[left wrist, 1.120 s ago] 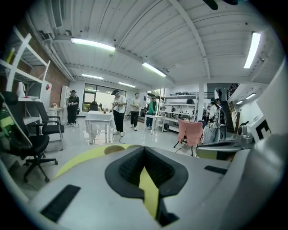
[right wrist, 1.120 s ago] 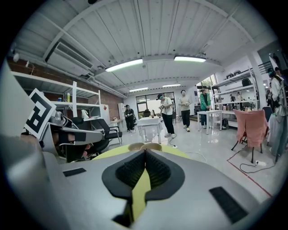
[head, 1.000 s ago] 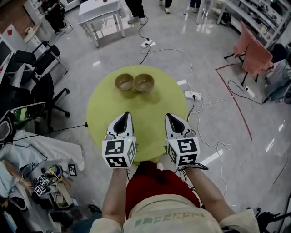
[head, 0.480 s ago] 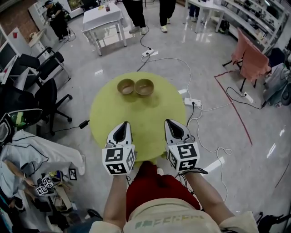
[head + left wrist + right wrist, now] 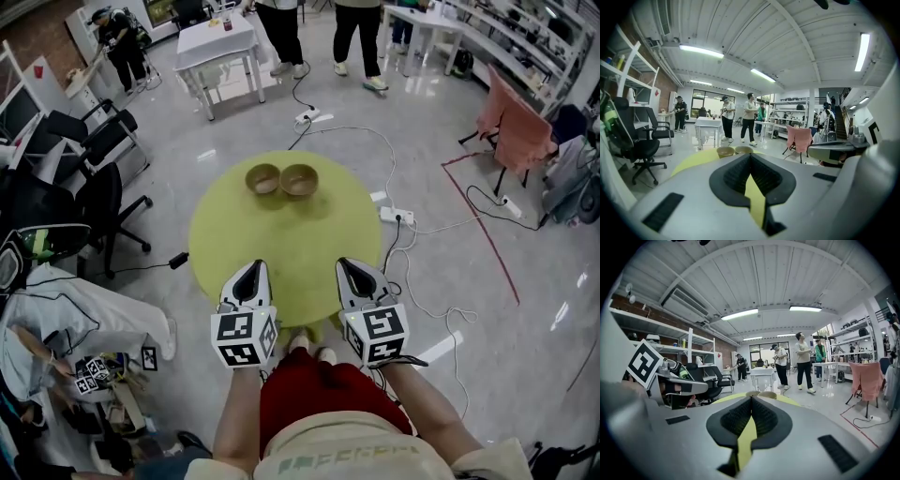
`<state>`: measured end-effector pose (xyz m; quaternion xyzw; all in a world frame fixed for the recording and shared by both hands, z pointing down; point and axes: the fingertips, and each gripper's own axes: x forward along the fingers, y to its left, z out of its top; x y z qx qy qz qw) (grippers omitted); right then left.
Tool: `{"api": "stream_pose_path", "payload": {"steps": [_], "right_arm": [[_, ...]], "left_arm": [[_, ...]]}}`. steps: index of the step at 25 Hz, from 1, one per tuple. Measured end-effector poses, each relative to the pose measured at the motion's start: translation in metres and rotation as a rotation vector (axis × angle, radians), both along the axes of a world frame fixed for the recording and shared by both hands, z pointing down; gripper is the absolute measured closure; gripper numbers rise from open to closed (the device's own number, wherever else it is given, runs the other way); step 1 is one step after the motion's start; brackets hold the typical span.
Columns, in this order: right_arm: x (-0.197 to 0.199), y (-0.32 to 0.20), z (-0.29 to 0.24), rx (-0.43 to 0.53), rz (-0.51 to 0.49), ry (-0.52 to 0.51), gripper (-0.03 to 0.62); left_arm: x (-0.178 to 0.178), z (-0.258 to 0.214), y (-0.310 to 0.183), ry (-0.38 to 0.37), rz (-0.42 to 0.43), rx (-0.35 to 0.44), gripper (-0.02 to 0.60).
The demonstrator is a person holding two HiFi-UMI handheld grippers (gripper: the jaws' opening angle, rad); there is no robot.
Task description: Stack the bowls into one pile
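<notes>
Round green desk point(image 5: 281, 248) noted. Beyond it: white table point(image 5: 217, 39), standing people point(image 5: 354, 28). Right of it: power strip point(image 5: 397, 216), pink-draped chair point(image 5: 517, 117). Left of it: black office chairs point(image 5: 98, 197).

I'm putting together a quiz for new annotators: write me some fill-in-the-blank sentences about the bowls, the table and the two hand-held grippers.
1. The round yellow-green table holds ____ bowls.
2. The left bowl and the right bowl stand ____ on its far side, neither one inside the other.
3. The left hand-held gripper and the right hand-held gripper each have their jaws ____, with nothing between them.

Missing words: two; side by side; shut
</notes>
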<state>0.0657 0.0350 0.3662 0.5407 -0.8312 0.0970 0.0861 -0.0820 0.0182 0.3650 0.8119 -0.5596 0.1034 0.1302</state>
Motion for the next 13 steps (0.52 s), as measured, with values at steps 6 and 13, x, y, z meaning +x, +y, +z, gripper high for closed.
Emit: {"api": "stream_pose_path", "payload": {"steps": [6, 13], "right_arm": [[-0.012, 0.006, 0.001, -0.003, -0.023, 0.007, 0.559], [-0.039, 0.005, 0.012, -0.016, -0.035, 0.01, 0.559]], "left_arm": [[-0.01, -0.001, 0.008, 0.007, -0.006, -0.003, 0.558], [-0.029, 0.008, 0.011, 0.014, 0.003, -0.013, 0.558]]}}
